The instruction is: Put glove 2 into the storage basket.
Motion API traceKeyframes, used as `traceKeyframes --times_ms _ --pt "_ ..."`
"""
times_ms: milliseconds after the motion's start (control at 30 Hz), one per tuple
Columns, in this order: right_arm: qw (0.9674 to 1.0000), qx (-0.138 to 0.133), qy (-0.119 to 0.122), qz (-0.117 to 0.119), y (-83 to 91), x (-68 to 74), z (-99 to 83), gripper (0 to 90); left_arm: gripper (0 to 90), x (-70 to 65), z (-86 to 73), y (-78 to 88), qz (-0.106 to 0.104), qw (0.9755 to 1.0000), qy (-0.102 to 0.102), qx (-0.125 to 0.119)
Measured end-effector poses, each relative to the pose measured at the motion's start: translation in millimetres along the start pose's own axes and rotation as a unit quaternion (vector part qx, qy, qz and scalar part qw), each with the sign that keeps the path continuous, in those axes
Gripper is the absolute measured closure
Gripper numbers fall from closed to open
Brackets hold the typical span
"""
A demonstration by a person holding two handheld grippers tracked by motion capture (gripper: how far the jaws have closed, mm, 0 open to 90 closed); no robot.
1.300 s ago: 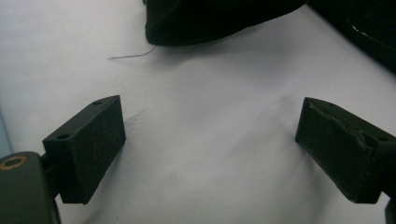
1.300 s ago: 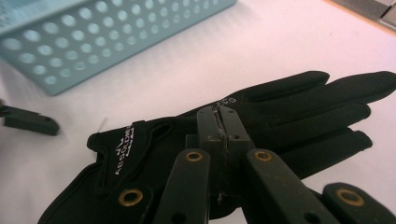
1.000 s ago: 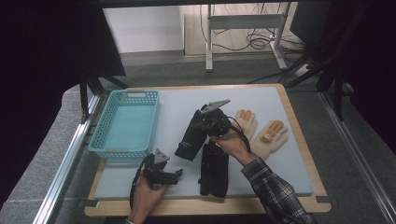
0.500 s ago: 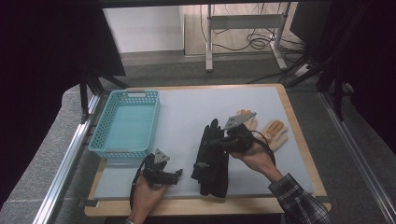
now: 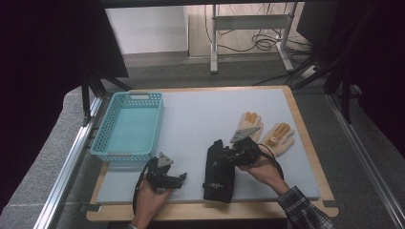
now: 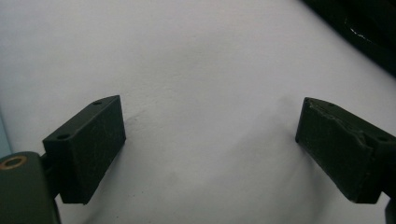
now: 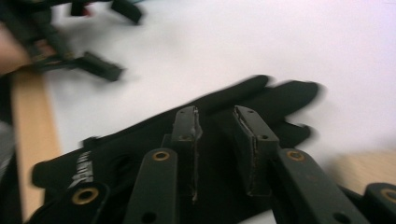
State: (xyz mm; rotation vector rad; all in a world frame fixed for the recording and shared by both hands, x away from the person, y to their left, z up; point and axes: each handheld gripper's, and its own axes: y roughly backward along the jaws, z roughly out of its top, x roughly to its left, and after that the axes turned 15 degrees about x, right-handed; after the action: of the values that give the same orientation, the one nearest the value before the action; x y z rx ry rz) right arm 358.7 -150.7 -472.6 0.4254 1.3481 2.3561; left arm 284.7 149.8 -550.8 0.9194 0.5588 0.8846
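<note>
The right claw [image 5: 228, 156] had just been opening, releasing the black fabric glove [image 5: 217, 172] flat at lower centre; the left claw [image 5: 177, 179] rested wide open, empty.

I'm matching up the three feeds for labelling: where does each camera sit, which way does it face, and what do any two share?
High view: above the person's side, looking forward and down on the table; both forearms, left gripper, right gripper.
Left gripper view: on the left gripper, looking down on the white mat between wide-open jaws.
Right gripper view: on the right gripper, jaws slightly apart over the black gloves.
Shared: high and right gripper views both show the black gloves.
</note>
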Motion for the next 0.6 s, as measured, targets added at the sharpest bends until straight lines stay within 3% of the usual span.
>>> traceKeyframes --times_ms 67,267,433,467,500,533,567,600 --pt "0.9993 -0.006 -0.025 -0.028 0.7 -5.9 -2.1 63.2 8.5 0.2 0.0 0.2 0.0 1.0 -0.001 0.001" --pt "0.9969 -0.022 -0.061 -0.044 -13.9 -21.1 10.3 52.8 8.5 0.0 -0.1 0.2 0.0 1.0 0.0 0.001" --pt "0.9954 -0.011 -0.083 -0.046 -31.9 -32.7 20.6 53.0 8.6 0.1 -0.1 0.2 0.0 1.0 0.0 0.001" --pt "0.9942 -0.003 -0.101 -0.037 -40.2 -39.6 21.4 59.6 8.6 0.0 -0.1 0.1 -0.001 1.0 0.0 0.001" --pt "0.9942 -0.003 -0.101 -0.037 -40.2 -39.6 21.4 59.6 8.5 0.0 -0.1 0.1 -0.001 1.0 0.0 0.001" --pt "0.993 0.001 -0.117 -0.016 -45.8 -43.6 20.9 71.8 8.5 0.1 -0.1 0.1 -0.001 1.0 0.0 0.001" --pt "0.993 0.001 -0.117 -0.016 -45.8 -43.6 20.9 71.8 8.5 0.1 -0.1 0.1 -0.001 1.0 0.0 0.001" --pt "0.9927 0.005 -0.12 -0.017 -47.6 -43.9 20.9 77.6 8.5 0.2 -0.1 0.3 -0.001 1.0 -0.001 0.002"
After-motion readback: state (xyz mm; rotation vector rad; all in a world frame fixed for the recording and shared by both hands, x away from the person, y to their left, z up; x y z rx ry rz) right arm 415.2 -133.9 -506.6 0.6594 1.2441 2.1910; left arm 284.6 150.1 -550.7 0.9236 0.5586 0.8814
